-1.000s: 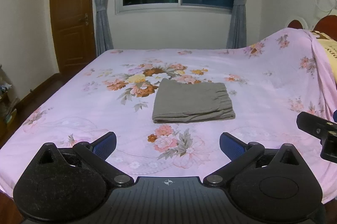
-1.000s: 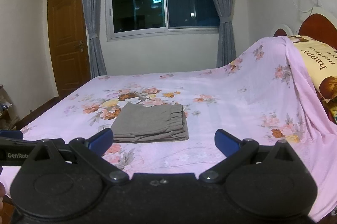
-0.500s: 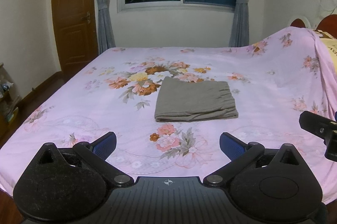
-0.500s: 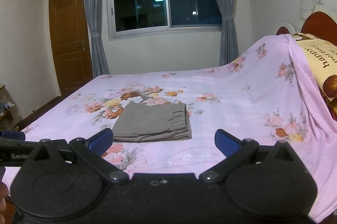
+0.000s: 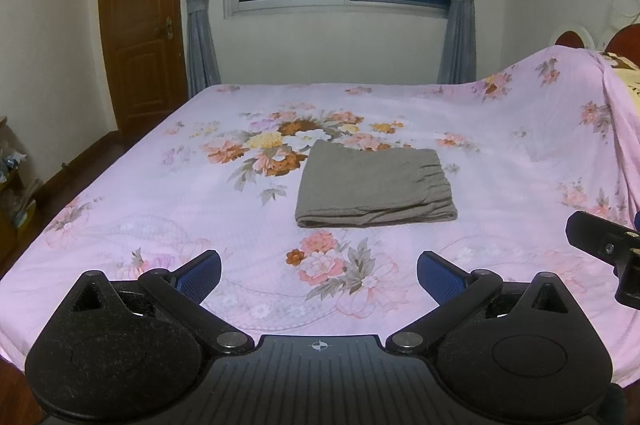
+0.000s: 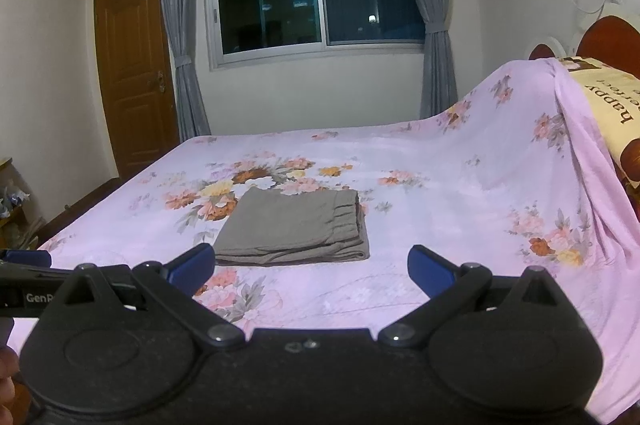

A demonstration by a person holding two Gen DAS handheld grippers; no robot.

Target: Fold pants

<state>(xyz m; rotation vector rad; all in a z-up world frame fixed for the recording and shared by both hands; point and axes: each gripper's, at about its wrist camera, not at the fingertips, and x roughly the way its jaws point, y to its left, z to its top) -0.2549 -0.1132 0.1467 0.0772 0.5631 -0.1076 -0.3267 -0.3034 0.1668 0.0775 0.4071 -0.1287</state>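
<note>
The grey-brown pants [image 5: 374, 191] lie folded into a neat rectangle in the middle of the bed, elastic waistband to the right. They also show in the right wrist view [image 6: 294, 229]. My left gripper [image 5: 319, 271] is open and empty, held back over the bed's near edge, well short of the pants. My right gripper [image 6: 311, 265] is open and empty too, likewise back from the pants. The right gripper's body shows at the right edge of the left wrist view [image 5: 608, 249]; the left gripper shows at the left edge of the right wrist view [image 6: 24, 281].
The bed carries a pink floral sheet [image 5: 160, 209]. The sheet rises over pillows at the right [image 6: 532, 129], with a yellow printed pillow [image 6: 608, 105] and headboard behind. A wooden door [image 5: 140, 25], a window and curtains are at the far wall.
Both grippers have drawn slightly back and tilted up, so the pants sit a little lower in both views. The pants have not moved. Both grippers stay open.
</note>
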